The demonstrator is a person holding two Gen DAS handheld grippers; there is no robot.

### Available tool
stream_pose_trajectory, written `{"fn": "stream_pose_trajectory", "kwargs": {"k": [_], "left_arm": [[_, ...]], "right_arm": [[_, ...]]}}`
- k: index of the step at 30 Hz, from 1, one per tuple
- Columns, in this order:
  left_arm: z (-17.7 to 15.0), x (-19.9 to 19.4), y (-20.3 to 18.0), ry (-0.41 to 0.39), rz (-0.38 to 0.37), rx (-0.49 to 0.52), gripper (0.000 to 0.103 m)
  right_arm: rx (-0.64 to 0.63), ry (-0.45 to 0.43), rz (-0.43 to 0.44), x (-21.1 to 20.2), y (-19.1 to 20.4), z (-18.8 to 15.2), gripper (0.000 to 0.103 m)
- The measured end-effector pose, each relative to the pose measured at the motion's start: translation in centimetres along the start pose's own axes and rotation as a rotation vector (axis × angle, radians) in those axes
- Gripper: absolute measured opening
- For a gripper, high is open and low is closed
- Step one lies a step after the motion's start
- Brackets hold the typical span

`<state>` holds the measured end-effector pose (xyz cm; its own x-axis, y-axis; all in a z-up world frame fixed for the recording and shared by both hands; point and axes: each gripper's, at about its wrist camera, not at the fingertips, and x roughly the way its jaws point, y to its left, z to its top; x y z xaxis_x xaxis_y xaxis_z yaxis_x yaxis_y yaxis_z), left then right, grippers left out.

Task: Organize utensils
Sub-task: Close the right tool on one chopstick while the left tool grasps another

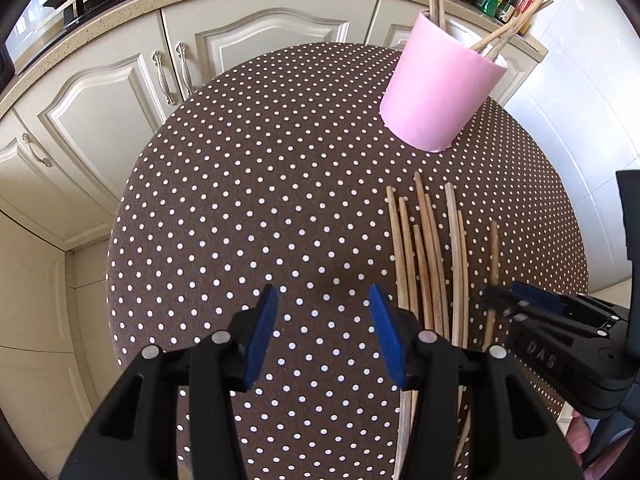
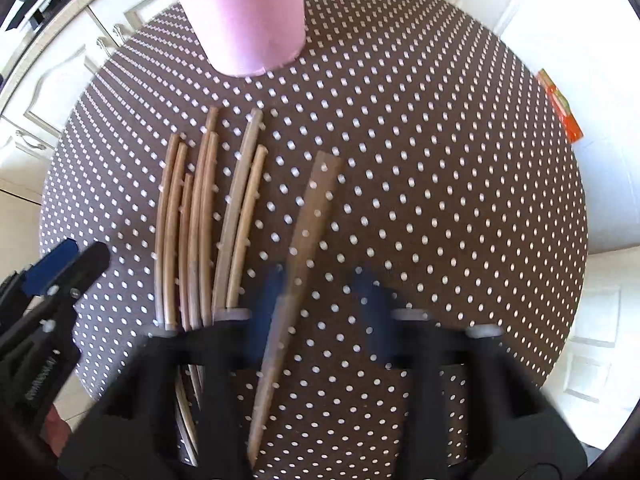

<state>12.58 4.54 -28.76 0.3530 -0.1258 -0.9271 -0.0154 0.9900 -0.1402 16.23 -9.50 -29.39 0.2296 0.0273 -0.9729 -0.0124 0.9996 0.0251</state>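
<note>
Currently the loose chopsticks (image 2: 200, 220) lie side by side on the dotted table (image 1: 248, 200), tips toward the pink cup (image 1: 436, 92), which stands upright at the far side and already holds several sticks leaning out of its mouth. That lay-out seems deliberate: a parallel row lets one stick be taken at a time.

Right gripper (image 2: 324, 304): pointing steeply down over a single chopstick (image 2: 308, 220) that lies apart, just right of the bundle. The stick runs between the two blue pads. Right wrist view is motion-blurred, so pad contact cannot be read there; in the left wrist view the tips look drawn close around the stick. Judged: clamped on it, or very nearly so.

Left gripper (image 1: 324, 336): fingers part-spread, nothing between them, hanging over bare cloth just left of the bundle. Probably waiting clear of the right hand's work.

Step in hand, as judged: picking the isolated stick for the cup. Risk: a thin round stick may roll out of the pads.
</note>
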Motion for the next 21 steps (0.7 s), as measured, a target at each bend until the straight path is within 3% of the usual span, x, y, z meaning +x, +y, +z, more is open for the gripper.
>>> {"fn": "stream_pose_trajectory", "kwargs": {"k": [5,12,17,21], "left_arm": [[-0.2,0.4,-0.7,0.018,-0.016,0.014,0.048],[-0.4,0.9,-2.2,0.047,-0.025,0.069,0.048],[-0.5,1.5,-3.0,0.065,-0.019,0.083,0.048],[-0.8,1.9,-3.4,0.065,0.013,0.097,0.05]], "right_arm": [[-0.017,-0.028,0.057,-0.6,-0.1,-0.3,0.009],[0.191,0.019,0.313,0.5,-4.2,-0.5,0.006],[0.18,0.015,0.313,0.7,-2.9,-0.9,0.006],[0.179,0.02,0.324,0.4,-4.1,-0.6,0.007]]}}
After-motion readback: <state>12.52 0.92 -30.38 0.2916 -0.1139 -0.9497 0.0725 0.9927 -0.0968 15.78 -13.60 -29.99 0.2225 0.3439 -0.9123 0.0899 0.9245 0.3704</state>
